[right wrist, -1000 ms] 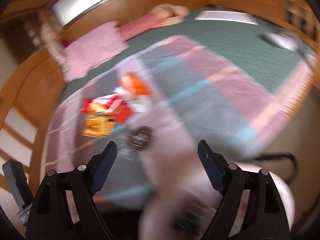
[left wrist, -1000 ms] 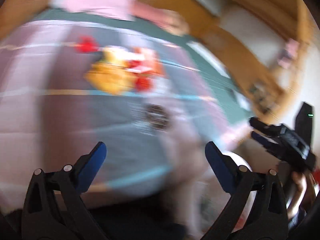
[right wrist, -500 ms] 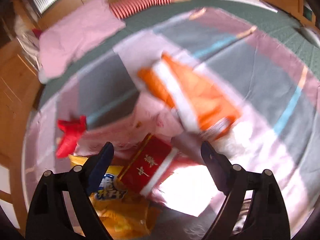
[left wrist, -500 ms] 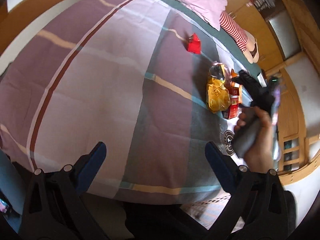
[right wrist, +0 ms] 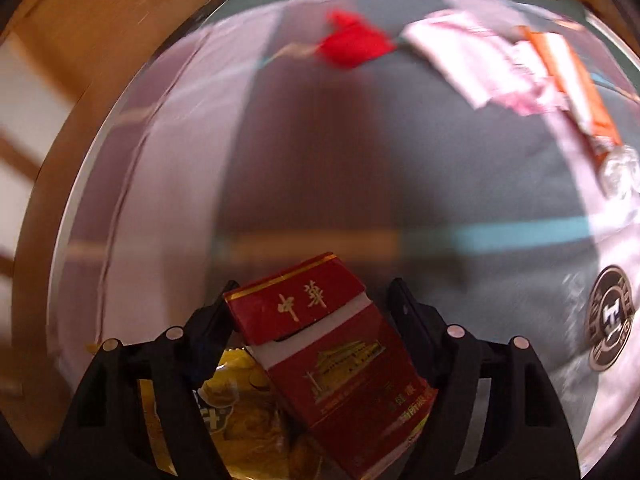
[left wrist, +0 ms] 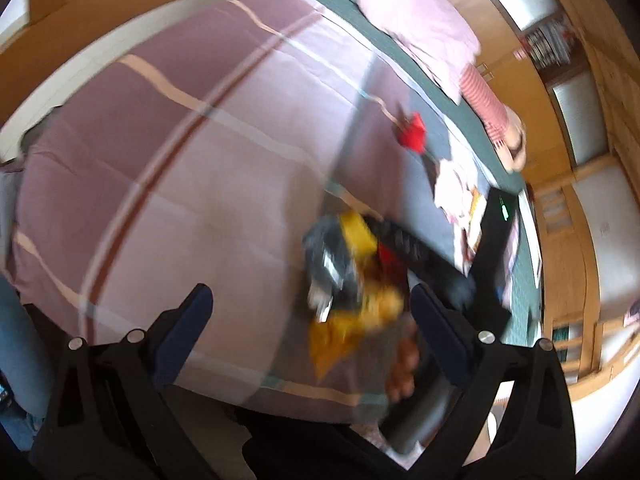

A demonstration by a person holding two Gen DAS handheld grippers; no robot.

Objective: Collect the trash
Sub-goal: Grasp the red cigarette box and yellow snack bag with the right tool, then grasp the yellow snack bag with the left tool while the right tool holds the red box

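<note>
Your right tongs are closing around a red cigarette pack that sits tilted between the fingers; the left finger looks to be touching the pack's lid corner, while a sliver of gap shows on the right side, so the grip is not yet firm. Under the pack lies a yellow snack bag, pressed close against it. Ahead of you the striped bedspread is open and flat, with a red wrapper well apart near its far edge, a pink-and-white wrapper to the right of it, and an orange packet touching that one. A round dark logo disc lies off to your right, near the tongs but clear of them. Your left tongs stand wide with nothing between them, hanging over the near edge of the bed; to their left the bedspread is bare and roomy. From that view the right tool sits over the blurred trash pile, with the wooden bed frame beyond it.
</note>
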